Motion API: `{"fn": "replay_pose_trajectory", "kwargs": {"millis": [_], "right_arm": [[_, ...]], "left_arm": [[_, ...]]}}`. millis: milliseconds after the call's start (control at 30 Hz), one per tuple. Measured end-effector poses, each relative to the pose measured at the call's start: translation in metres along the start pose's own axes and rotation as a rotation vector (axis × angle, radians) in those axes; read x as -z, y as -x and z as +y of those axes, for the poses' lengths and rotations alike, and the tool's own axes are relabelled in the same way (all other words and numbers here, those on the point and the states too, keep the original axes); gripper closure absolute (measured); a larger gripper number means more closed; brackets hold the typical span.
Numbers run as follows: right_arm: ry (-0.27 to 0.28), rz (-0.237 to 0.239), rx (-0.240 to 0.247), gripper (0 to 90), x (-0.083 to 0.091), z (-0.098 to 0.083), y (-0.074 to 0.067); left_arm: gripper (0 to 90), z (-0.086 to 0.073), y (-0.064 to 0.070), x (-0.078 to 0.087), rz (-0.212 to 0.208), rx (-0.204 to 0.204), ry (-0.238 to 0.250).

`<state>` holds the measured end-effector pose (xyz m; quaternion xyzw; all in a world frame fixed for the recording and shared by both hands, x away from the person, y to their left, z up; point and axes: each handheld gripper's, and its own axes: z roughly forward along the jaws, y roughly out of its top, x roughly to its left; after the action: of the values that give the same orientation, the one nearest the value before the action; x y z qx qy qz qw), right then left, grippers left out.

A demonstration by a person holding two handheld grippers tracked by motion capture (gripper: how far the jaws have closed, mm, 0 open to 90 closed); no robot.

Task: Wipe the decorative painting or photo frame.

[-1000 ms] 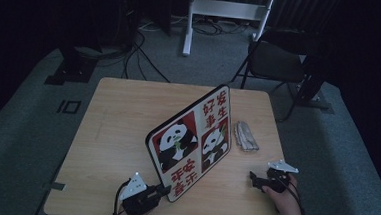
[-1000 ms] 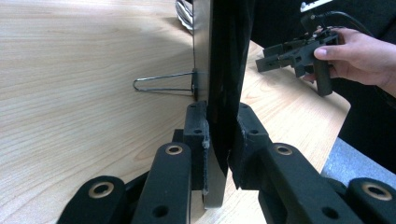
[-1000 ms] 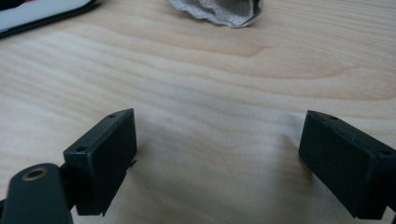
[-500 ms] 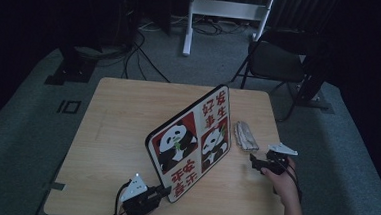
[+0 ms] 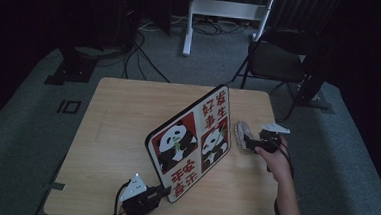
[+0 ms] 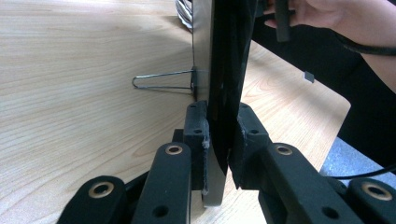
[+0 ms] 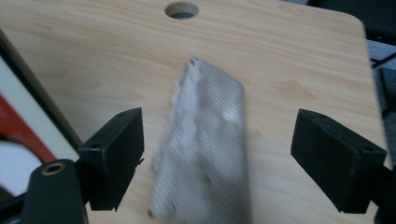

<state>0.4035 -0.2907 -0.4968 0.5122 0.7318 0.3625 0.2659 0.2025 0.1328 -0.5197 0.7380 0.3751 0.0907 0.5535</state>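
1. Clamping the near corner of the panda board (image 5: 191, 137), the left gripper (image 5: 159, 193) holds it upright on the desk (image 5: 113, 113).
2. Spread wide, jaws having just narrowed slightly, the right gripper (image 5: 246, 139) hovers at a grey cloth (image 7: 203, 140) lying beside the board, untouched.

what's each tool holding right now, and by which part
The left tool clamps the panda sign by its near bottom corner. The right tool holds nothing; its jaws stand open around the grey cloth.
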Motion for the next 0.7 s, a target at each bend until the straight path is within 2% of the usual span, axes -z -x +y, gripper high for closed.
{"fn": "replay_pose_trajectory", "kwargs": {"millis": [233, 333, 400, 567, 700], "right_arm": [[-0.020, -0.006, 0.010, 21.3, -0.025, 0.009, -0.005], [-0.042, -0.025, 0.026, 23.8, -0.036, 0.010, -0.005], [-0.047, -0.024, 0.018, 25.9, -0.041, 0.010, -0.005], [-0.074, -0.030, 0.024, 33.4, -0.053, 0.007, -0.006], [-0.104, -0.016, 0.037, 36.9, -0.060, 0.001, -0.007]], "left_arm": [[79.1, 0.000, -0.001, 0.000, -0.006, 0.003, -0.003], [79.1, 0.000, -0.001, 0.000, -0.008, 0.004, -0.003], [79.1, 0.000, -0.001, 0.001, -0.009, 0.004, -0.004], [79.1, 0.000, -0.002, 0.001, -0.013, 0.008, -0.004], [79.0, 0.000, -0.002, 0.001, -0.015, 0.007, -0.006]]}}
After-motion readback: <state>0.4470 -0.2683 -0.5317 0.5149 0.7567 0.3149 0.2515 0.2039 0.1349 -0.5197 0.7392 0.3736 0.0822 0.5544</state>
